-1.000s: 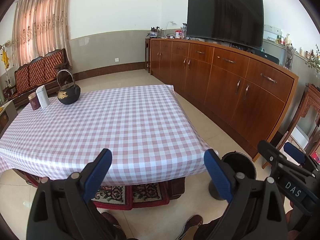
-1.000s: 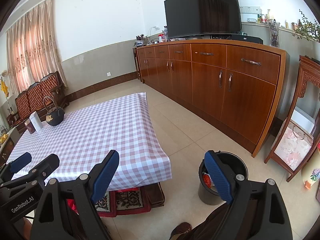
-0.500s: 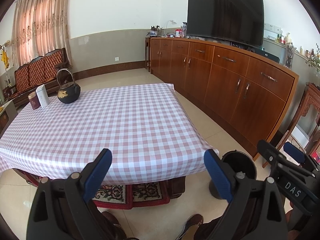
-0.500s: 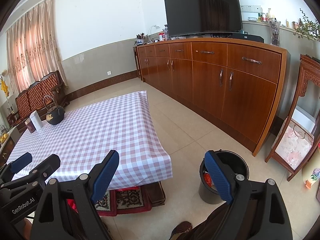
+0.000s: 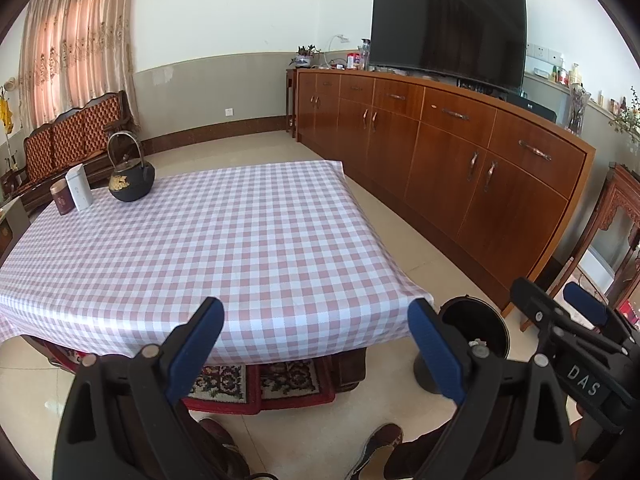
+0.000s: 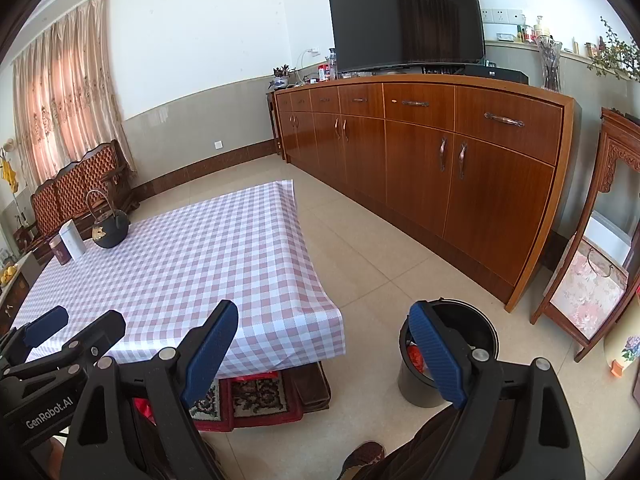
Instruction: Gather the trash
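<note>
Both the left gripper (image 5: 316, 344) and right gripper (image 6: 326, 350) gape wide and empty while red trash (image 6: 416, 356) lies in the bin (image 6: 482, 322) off the table's (image 5: 240, 240) near corner, so a careless swing could topple it.

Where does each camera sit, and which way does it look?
Left wrist: on the left gripper, looking down over the table toward the TV; its open jaws, the right gripper and shoes show.
Right wrist: on the right gripper, further right, over the bin and cabinet; its open jaws and the left gripper show.
Both share table, kettle, bin, cabinet, TV.
</note>
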Demonstrator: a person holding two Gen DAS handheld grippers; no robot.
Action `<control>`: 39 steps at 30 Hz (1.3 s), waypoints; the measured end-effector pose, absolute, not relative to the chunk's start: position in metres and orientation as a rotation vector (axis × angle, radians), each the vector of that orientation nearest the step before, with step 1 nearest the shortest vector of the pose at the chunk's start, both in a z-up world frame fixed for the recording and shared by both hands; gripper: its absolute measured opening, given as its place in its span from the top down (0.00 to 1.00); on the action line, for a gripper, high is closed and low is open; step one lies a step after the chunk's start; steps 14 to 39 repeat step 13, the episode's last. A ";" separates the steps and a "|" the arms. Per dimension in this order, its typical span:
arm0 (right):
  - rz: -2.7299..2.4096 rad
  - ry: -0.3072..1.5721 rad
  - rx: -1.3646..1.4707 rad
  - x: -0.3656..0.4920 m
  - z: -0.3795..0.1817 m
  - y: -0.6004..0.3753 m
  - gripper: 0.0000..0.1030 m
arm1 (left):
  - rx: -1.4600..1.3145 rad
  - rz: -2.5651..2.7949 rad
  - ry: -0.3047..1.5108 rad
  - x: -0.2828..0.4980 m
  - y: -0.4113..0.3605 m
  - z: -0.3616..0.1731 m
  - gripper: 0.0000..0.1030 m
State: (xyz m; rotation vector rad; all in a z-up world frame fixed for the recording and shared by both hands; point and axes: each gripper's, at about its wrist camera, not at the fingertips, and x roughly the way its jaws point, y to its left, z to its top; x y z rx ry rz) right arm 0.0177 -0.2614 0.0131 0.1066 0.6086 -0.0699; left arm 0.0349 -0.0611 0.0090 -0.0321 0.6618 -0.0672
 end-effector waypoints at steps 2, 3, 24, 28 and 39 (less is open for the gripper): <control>-0.069 0.609 0.108 0.018 0.012 -0.261 0.14 | -0.031 -0.076 0.663 0.035 -0.062 0.008 0.09; -0.070 0.610 0.108 0.018 0.012 -0.261 0.14 | -0.029 -0.082 0.662 0.036 -0.062 0.008 0.09; -0.083 0.611 0.117 0.018 0.011 -0.264 0.14 | -0.024 -0.110 0.614 0.030 -0.066 0.016 0.07; -0.083 0.611 0.117 0.018 0.011 -0.264 0.14 | -0.024 -0.110 0.614 0.030 -0.066 0.016 0.07; -0.083 0.611 0.117 0.018 0.011 -0.264 0.14 | -0.024 -0.110 0.614 0.030 -0.066 0.016 0.07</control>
